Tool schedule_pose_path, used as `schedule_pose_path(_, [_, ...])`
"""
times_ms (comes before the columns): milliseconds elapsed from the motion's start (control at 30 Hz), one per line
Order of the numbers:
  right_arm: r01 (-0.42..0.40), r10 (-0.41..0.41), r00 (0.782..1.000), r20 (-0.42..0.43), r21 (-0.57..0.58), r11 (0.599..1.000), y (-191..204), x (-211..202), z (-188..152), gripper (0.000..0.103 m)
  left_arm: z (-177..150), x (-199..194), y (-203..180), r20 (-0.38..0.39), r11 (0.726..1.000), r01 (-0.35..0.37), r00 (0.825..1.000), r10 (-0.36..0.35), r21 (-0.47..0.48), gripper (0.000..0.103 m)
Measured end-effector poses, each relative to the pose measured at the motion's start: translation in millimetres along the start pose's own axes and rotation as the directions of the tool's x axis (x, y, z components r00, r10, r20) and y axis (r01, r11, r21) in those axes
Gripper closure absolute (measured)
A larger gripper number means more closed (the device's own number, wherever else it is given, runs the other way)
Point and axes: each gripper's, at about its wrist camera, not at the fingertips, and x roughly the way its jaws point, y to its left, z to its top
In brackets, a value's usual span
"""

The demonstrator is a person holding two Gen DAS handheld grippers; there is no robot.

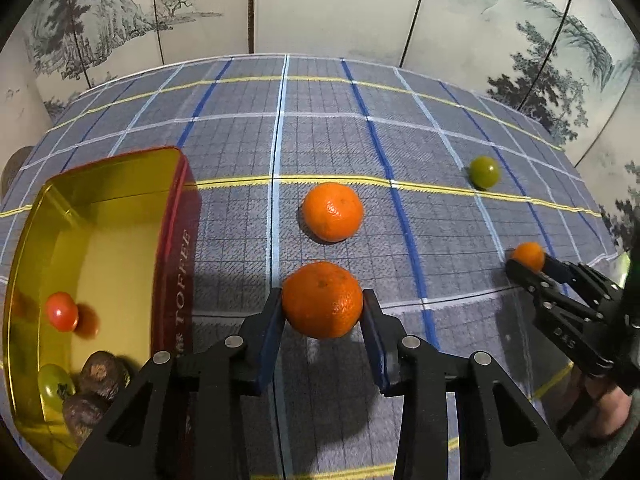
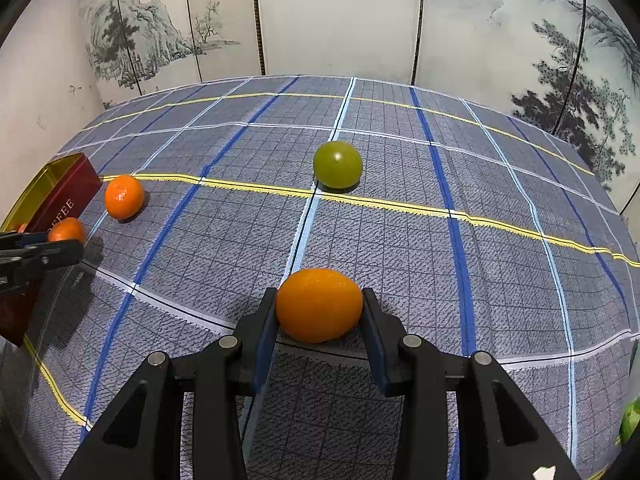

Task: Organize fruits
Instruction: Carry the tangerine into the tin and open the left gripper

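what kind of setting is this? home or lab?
Likely a staged home-style tabletop, not a kitchen: a plaid tablecloth, folding screens painted with ink landscapes behind it, and a toffee tin taking loose fruit.

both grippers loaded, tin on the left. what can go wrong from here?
1. The left gripper pinches its orange only at the sides; a round fruit may slip out on the way to the tin.
2. The tin already holds a tomato and other fruit, so a drop could bruise them.
3. The right gripper crossing over could knock the loose orange.
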Motion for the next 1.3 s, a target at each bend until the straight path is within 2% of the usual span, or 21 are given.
schedule_pose_path(367, [0.012, -0.012, 1.000, -0.002, -0.011, 1.000, 1.8, -0.4, -0.1, 0.066, -8.3, -37.3, 7.3, 0.061, 0.999, -0.053, 0.997, 0.053, -0.007, 0.064])
schedule_pose_path(767, [0.014, -0.014, 1.000, -0.001, -0.012, 1.000, 2.5, -0.6, -0.2, 0.066, -18.8, -70.1, 29.4, 0.134, 0.994, -0.102, 0.985, 0.107, -0.041, 0.064])
schedule_pose_path(1067, [0.014, -0.014, 1.000, -0.001, -0.012, 1.000, 2.4, -0.6, -0.2, 0.066, -25.9, -83.7, 59.1, 0.142, 0.986, -0.130, 0.979, 0.144, -0.102, 0.064])
schedule_pose_path(1300, [0.015, -0.015, 1.000, -0.001, -0.013, 1.000, 2.5, -0.7, -0.3, 0.066, -32.1, -91.6, 97.8, 0.131, 0.972, -0.145, 0.977, 0.171, -0.187, 0.064])
